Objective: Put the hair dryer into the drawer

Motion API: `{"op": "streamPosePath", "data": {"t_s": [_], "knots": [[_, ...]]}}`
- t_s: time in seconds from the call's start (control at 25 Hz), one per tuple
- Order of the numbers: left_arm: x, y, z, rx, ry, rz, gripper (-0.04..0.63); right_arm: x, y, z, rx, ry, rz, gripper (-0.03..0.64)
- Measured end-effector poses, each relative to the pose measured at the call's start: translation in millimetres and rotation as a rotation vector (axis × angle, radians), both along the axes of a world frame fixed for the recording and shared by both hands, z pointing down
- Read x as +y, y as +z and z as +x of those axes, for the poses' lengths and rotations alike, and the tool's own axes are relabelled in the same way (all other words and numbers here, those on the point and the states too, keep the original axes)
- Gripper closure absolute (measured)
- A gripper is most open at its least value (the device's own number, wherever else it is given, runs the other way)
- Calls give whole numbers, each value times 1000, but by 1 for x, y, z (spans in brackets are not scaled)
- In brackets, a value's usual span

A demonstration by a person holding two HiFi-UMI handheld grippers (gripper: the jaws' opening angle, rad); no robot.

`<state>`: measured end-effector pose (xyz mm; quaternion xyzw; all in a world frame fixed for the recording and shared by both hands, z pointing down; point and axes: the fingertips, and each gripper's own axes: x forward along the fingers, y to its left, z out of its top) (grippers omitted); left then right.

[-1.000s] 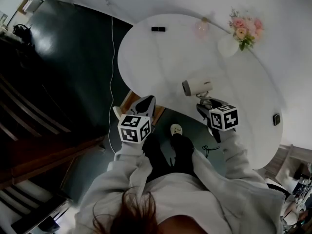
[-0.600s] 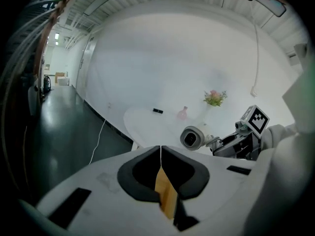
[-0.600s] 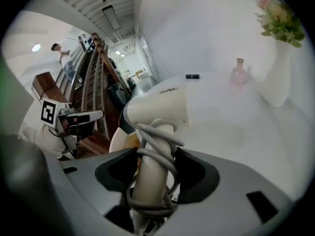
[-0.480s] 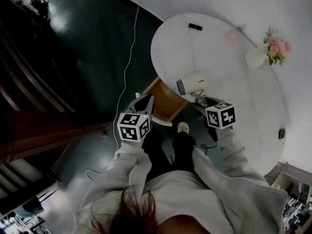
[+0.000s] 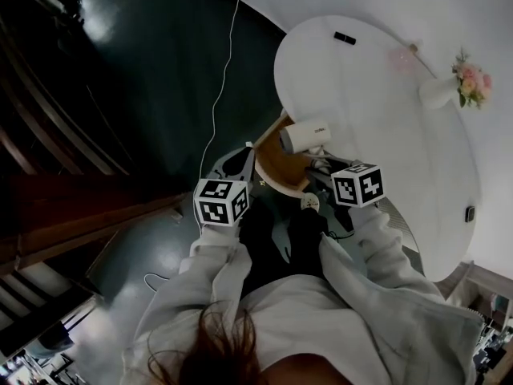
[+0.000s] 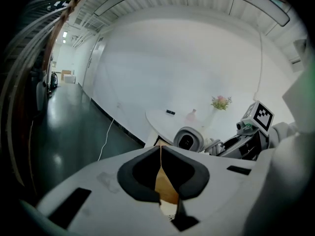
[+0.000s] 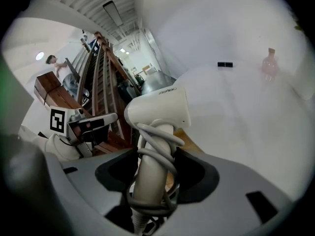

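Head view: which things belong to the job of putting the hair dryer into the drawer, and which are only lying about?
Job: hair dryer, held in the right gripper; drawer.
Lying about: flower vase, pink bottle and small black item on the table; cable on the floor.

A loose, light grey top is worn, its left sleeve point(image 5: 207, 273) and right sleeve point(image 5: 378, 257) ending just behind each gripper. Dark trousers point(image 5: 268, 245) and a pale shoe point(image 5: 311, 204) are seen. The left gripper point(image 5: 240, 161) and right gripper point(image 5: 319, 164) are shelled in pale grey with black pads. Each is topped by a cube point(image 5: 220, 201) of black-and-white square markers.
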<state>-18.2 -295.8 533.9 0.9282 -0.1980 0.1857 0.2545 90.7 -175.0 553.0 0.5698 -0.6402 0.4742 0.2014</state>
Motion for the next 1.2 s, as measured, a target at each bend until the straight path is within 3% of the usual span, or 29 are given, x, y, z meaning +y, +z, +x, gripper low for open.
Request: {"op": "streamPosePath", "data": {"t_s": [0.52,0.8,1.2], "knots": [[-10,31,-58,-30,23,-25,578,-8,42,-70,-123,140,-71,334],[-12,42,-60,-33,22,-26,578,-9,70,-65,-124,225,-134,336],[-17,53,-49,-40,31,-29,578,-16,101,-40,-114,449,-187,337]]}}
